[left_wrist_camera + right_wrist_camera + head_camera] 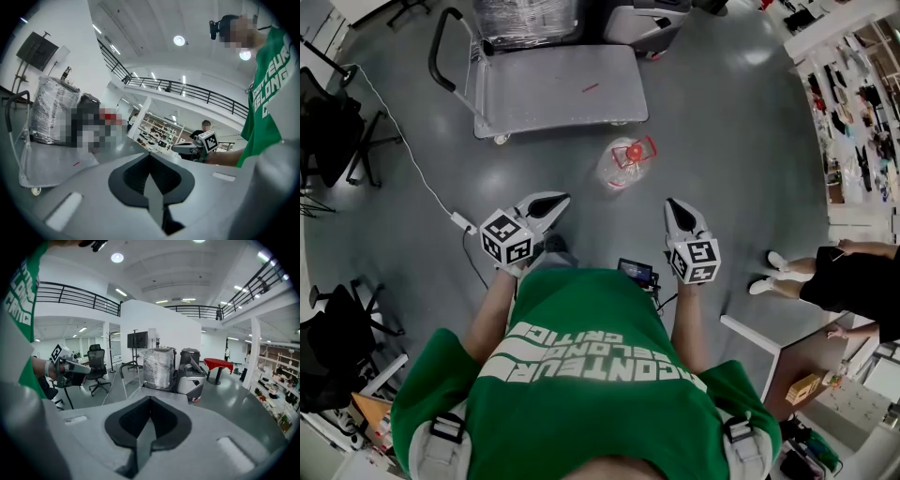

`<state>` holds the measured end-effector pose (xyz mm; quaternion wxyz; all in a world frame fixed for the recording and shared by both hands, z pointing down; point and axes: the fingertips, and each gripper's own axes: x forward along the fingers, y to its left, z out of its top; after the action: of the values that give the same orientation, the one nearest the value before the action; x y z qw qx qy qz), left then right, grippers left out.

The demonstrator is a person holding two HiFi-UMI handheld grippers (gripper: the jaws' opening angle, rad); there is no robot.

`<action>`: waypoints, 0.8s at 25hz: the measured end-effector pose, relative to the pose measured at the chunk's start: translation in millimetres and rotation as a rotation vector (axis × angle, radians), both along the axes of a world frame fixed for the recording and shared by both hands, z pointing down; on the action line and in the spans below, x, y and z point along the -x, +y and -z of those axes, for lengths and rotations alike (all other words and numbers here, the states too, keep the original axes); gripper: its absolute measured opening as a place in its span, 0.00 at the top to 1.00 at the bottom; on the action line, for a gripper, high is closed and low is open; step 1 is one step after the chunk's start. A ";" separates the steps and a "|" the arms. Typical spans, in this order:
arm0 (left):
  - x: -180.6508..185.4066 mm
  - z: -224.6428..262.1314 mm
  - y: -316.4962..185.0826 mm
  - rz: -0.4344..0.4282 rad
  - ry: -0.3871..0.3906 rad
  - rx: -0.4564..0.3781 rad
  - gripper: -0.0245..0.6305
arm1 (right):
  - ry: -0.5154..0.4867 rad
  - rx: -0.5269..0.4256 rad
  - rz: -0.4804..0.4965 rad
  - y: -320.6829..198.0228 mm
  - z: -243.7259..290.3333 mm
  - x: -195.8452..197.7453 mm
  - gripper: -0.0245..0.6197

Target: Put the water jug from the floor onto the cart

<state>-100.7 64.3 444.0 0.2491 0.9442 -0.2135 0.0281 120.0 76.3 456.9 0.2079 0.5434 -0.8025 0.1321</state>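
Both clenched and empty, my left gripper (546, 208) and right gripper (680, 216) hung side by side; the water jug (625, 161) lay on the floor (722, 122) farther off, short of the cart (553, 89).

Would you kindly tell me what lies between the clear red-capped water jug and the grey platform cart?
Only bare grey floor separates jug and cart, as the head view shows.

Your water jug (625, 161) (clear, with a red cap and handle) rests on the grey floor (731, 122), just short of the flat cart (553, 89); your left gripper (551, 202) and right gripper (675, 210) hover nearer you, touching neither
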 end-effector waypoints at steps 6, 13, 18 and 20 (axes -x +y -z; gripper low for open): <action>18.5 3.0 -16.3 -0.022 0.033 -0.006 0.95 | 0.028 0.026 -0.007 -8.6 -2.1 19.0 0.97; 32.5 -2.4 -23.4 -0.021 0.072 0.017 0.95 | 0.075 0.043 0.020 -16.4 -4.3 40.4 0.97; 22.8 -2.6 -31.2 -0.027 0.069 0.020 0.95 | 0.076 0.065 0.042 -22.9 -10.7 37.7 0.97; 19.1 -1.8 -37.6 -0.025 0.065 0.016 0.95 | 0.068 0.071 0.047 -29.1 -14.2 34.1 0.97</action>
<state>-119.7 26.7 445.8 0.2633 0.9451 -0.1934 0.0020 85.9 47.2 471.2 0.2574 0.5208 -0.8023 0.1372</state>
